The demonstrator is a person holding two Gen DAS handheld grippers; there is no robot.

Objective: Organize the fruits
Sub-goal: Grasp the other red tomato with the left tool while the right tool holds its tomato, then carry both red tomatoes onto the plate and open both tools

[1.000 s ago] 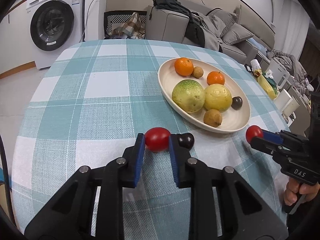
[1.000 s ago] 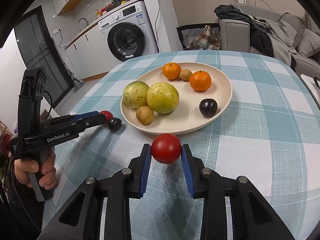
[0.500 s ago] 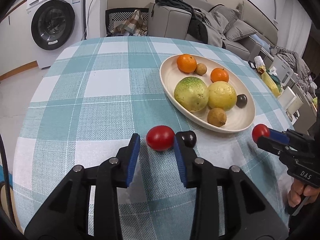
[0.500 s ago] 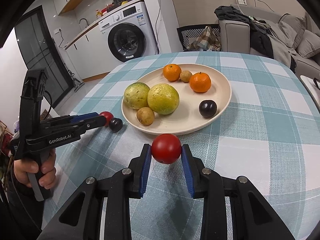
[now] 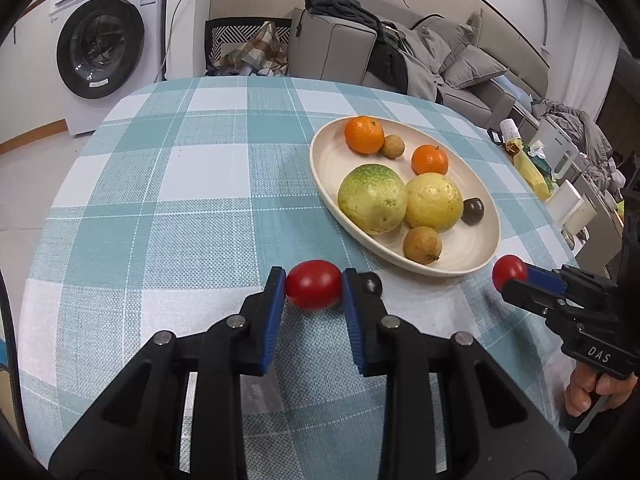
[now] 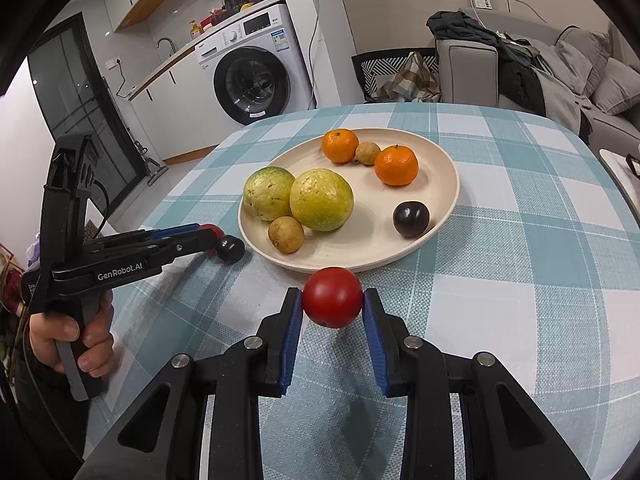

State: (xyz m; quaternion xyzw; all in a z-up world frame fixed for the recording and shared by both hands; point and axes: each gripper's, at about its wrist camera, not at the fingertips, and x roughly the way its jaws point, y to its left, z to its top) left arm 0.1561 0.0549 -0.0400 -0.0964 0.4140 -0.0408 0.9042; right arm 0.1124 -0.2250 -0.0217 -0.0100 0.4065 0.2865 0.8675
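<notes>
Fruits, partly sorted: the cream oval ceramic plate (image 6: 448, 168) on the teal-and-white checked tabletop (image 6: 520, 264) already holds seven items: two orange mandarins (image 6: 396, 166), two large yellow-green round fruits (image 6: 321, 200) touching each other at the plate's 9 o'clock side, two small tan-brown fruits (image 6: 285, 234), and one dark purple plum-like fruit (image 6: 411, 219) at about 4 o'clock. Outstanding, three items off the plate. Item one: a round red tomato (image 6: 332, 297), pinched between the blue pads of the right gripper (image 6: 332, 308), just outside the plate's rim at 6 o'clock; it appears lifted, its shadow lying on the cloth beneath. Item two: an oval red tomato (image 5: 314, 290), pinched by the left gripper (image 5: 314, 294), whose jaws have just been closing and now press on both its sides; it sits at or barely above the cloth near the plate's 8 o'clock in the right wrist view. Item three: a small dark round fruit (image 5: 372, 283) on the cloth, touching or just beside the left gripper's outer finger, not held. Judgement: task well advanced; both tomatoes await placing, the dark fruit a further pick.
</notes>
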